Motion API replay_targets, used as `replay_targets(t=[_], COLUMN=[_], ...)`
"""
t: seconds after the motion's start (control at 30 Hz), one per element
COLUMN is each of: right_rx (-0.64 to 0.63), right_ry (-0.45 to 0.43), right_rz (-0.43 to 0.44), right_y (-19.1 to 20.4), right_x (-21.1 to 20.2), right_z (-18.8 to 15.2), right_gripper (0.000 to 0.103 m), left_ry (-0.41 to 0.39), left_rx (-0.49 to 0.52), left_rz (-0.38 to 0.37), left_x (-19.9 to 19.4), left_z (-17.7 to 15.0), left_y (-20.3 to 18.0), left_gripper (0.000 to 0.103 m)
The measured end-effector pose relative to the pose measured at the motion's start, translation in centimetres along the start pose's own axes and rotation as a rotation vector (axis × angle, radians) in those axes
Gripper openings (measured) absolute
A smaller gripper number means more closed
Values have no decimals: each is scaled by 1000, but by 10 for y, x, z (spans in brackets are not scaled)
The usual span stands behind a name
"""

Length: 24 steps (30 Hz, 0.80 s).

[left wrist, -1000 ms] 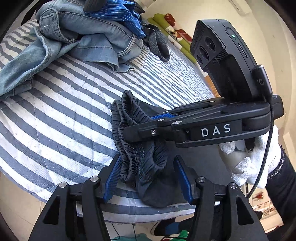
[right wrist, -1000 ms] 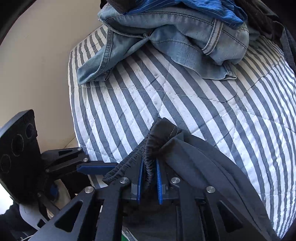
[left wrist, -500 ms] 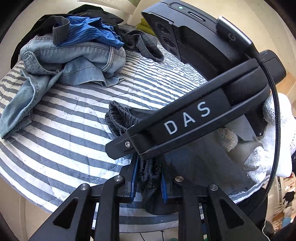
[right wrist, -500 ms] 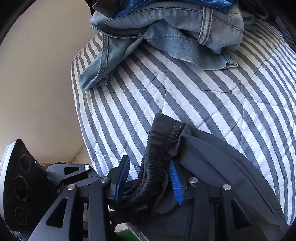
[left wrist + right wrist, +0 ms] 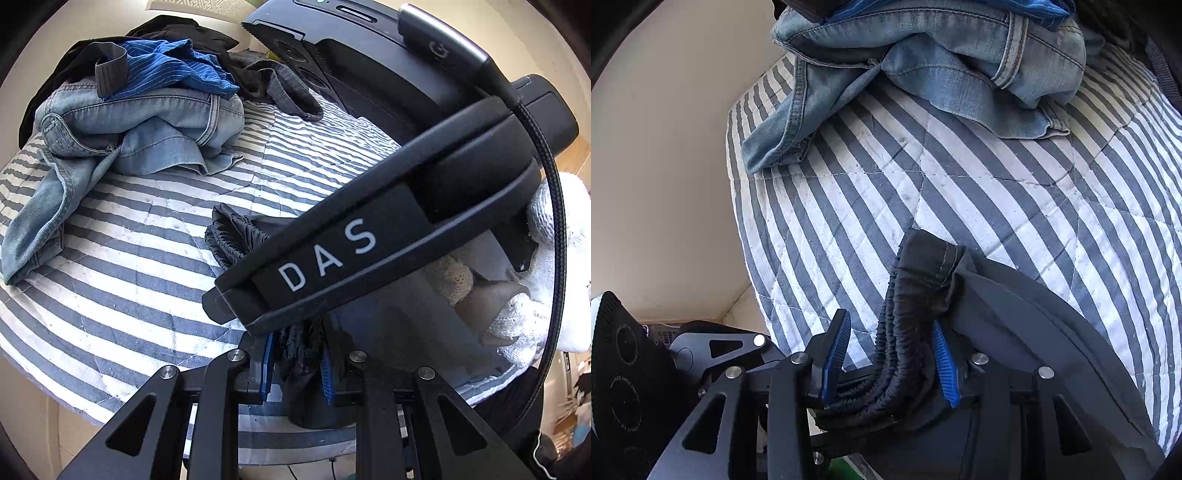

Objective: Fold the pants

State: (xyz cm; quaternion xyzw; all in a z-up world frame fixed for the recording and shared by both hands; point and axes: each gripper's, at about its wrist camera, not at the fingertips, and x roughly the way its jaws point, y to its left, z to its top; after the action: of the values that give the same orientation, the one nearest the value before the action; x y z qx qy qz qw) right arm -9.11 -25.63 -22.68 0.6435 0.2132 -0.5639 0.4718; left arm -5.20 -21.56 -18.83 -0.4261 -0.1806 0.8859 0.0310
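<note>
Black pants (image 5: 923,266) with a gathered elastic waistband lie at the near edge of a striped bed (image 5: 960,184). In the left wrist view my left gripper (image 5: 296,369) is shut on the bunched waistband (image 5: 236,236), its blue pads pressing both sides. My right gripper (image 5: 890,358) is open, with the waistband lying loose between its pads and resting against the right one. The housing of the right gripper (image 5: 369,251), marked DAS, crosses just above the left fingers and hides much of the pants. A white-gloved hand (image 5: 546,295) holds it.
Crumpled light-blue jeans (image 5: 140,125) lie at the far side of the bed, with a blue pinstriped garment (image 5: 166,70) and dark clothes (image 5: 280,88) on top. The bed's edge and corner lie to the left, by a beige wall (image 5: 665,184).
My left gripper went from open to shut on the waistband. My right gripper let go of the waistband and opened wide. The right gripper's housing moved closer over the left fingers.
</note>
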Motion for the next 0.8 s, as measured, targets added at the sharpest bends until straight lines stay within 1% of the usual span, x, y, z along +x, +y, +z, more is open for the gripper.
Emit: replay_targets(t=[0.23,0.4,0.57,0.6,0.63,0.7,0.73,0.77,0.8], right_rx=[-1,-8,-21,-24,-29,-62,-71,-64,-51], right_ry=[2,1,-4,-5,-6,-17,-23,-29,-36], right_rz=[-29,-43,-57,-67,-81,-134,-149,-136,-126], right_y=[9,14,12,13,14,19,19,16,13], right_x=[10,17,15,13,15,17,17,17,16], right_z=[-1,3,4,13,13,12,11,10,9], right_gripper=[41,41,41,41,39,28,23,21,20], left_ry=[0,0,-6,-7,-8,-4,-2,-3,-3], left_rx=[30,32,22,19,16,-1,-10,-12,-13], left_rz=[13,15,4,3,1,-27,-40,-41,-37], left_x=[0,1,-3,-3,-5,-7,-9,-11,-14], left_z=[-1,-2,-4,-5,-7,-10,-12,-14,-16], left_y=[-6,-5,-3,-2,0,6,8,10,12], left_gripper=[22,21,22,22,22,22,24,27,33])
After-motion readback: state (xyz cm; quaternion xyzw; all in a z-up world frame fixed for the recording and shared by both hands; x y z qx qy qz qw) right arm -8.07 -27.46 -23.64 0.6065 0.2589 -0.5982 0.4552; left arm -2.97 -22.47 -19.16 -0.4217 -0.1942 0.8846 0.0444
